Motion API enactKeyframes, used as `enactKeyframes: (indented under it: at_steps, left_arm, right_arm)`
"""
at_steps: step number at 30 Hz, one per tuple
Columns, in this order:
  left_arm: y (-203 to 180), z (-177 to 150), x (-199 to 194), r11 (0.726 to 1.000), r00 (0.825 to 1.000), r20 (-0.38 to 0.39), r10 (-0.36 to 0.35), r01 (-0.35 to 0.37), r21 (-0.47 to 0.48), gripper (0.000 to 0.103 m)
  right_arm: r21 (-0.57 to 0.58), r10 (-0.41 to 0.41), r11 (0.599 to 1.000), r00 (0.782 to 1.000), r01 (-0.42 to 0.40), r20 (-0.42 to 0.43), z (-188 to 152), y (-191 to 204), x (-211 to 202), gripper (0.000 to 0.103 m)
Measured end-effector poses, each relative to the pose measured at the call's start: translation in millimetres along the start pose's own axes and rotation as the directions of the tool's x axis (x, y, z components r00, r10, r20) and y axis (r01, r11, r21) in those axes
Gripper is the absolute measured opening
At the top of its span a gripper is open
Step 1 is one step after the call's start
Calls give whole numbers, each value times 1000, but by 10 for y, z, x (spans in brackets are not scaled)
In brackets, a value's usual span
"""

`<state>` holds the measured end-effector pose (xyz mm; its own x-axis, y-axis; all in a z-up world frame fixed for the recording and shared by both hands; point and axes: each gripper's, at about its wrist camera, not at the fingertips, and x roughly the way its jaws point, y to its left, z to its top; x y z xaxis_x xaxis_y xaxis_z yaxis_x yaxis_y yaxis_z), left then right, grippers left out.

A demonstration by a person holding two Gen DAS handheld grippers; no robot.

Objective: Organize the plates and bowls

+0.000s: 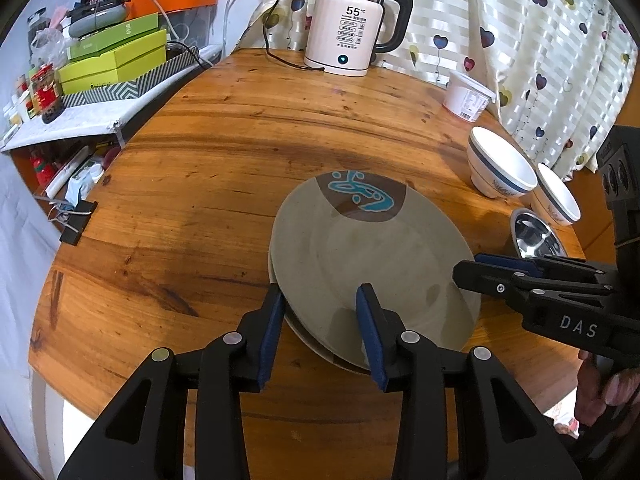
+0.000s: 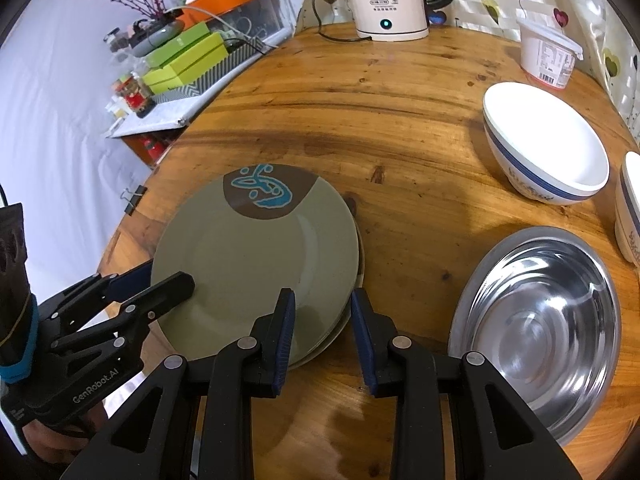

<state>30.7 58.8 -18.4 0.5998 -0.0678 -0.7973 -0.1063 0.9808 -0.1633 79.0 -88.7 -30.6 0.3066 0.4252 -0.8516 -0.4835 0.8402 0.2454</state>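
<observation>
- Left gripper (image 1: 320, 336) straddles the near-left rim of the green plate (image 1: 372, 256), jaws parted, not pinching.
- Right gripper (image 2: 322, 340) straddles its near-right rim, gap narrow, pads clear.
- Steel bowl (image 2: 536, 320) just right; white bowl (image 2: 548, 144) beyond.
- Bare table (image 1: 200, 184) lies left and far.

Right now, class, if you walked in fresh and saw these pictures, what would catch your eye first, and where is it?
First, the green plate with a brown-and-teal motif, stacked on another plate mid-table, with the left gripper and right gripper at its near rim. Then the shiny steel bowl to its right, two white blue-banded bowls behind that, and the white kettle showing 55 at the far edge.
</observation>
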Motion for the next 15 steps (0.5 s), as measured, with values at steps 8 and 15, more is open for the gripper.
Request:
enactKeyframes:
  at_steps: [8,15]
  left_arm:
    - [89,21,-30,1000,1000,21,-4,5,-28,39]
    - [115,74,-61,999,999,31,-18,20,-36,39]
  right_arm:
    - [1,1,1000,1000,-1,18,13,-47,-41,29]
    - [5,28,1000,998,-28,51,11,-120,-190,29]
